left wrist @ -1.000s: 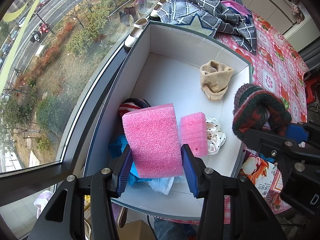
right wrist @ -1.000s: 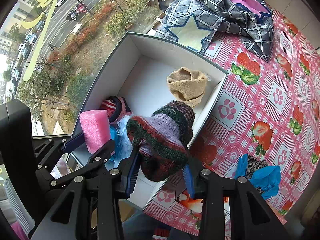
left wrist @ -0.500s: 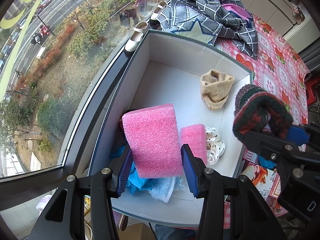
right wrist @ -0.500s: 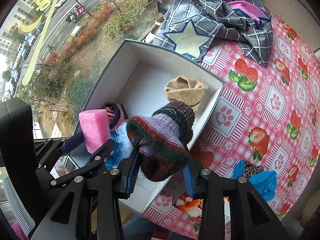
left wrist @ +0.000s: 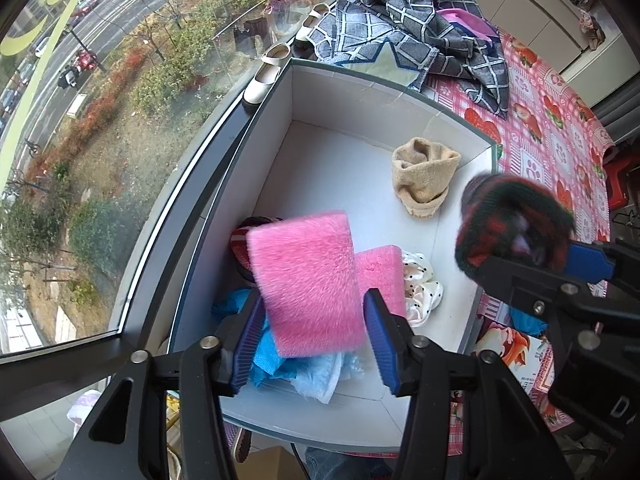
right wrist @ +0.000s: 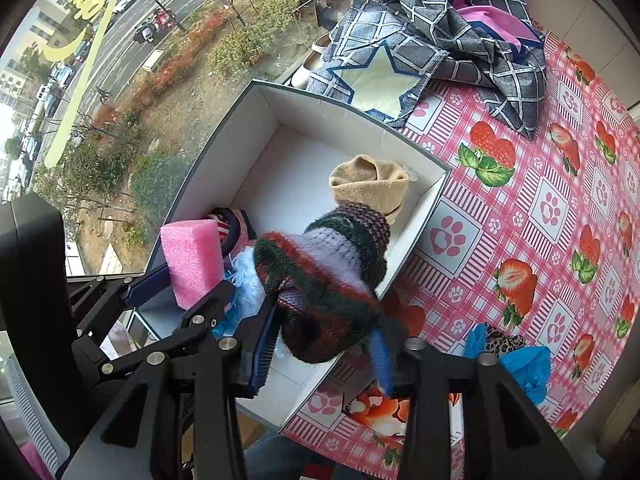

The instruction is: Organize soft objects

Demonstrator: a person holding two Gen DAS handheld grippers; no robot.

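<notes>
Window glass to the left, street and trees far below; surface (right wrist: 560,216) w/ pink strawberry-and-paw cloth to the right. White open box (left wrist: 328,92) sits at the surface edge against the window frame.

Left tool (left wrist: 314,332) over the near end of the box, pointing down. Its jaws have just been opening; large pink foam block (left wrist: 306,280) is between them, blurred and tilted, gap visible at the left pad, right pad close – pads no longer pressing it.

Right tool (right wrist: 324,350) over the box's right wall. Its jaws have also just been opening a little; striped knit hat (right wrist: 324,280) (red/green/lilac) sits between them, blurred. Can't tell if the pads still press it.

In box: tan knit hat (left wrist: 424,176) near the far right corner, smaller pink foam block (left wrist: 382,276), white polka-dot cloth (left wrist: 420,284), light blue fabric (left wrist: 280,364) under the left tool, red striped item (left wrist: 240,240) by the left wall.

On surface: grey checked blanket (right wrist: 460,48) w/ star patch beyond the box; blue cloth (right wrist: 528,368) and leopard-print piece (right wrist: 504,342) near right.
</notes>
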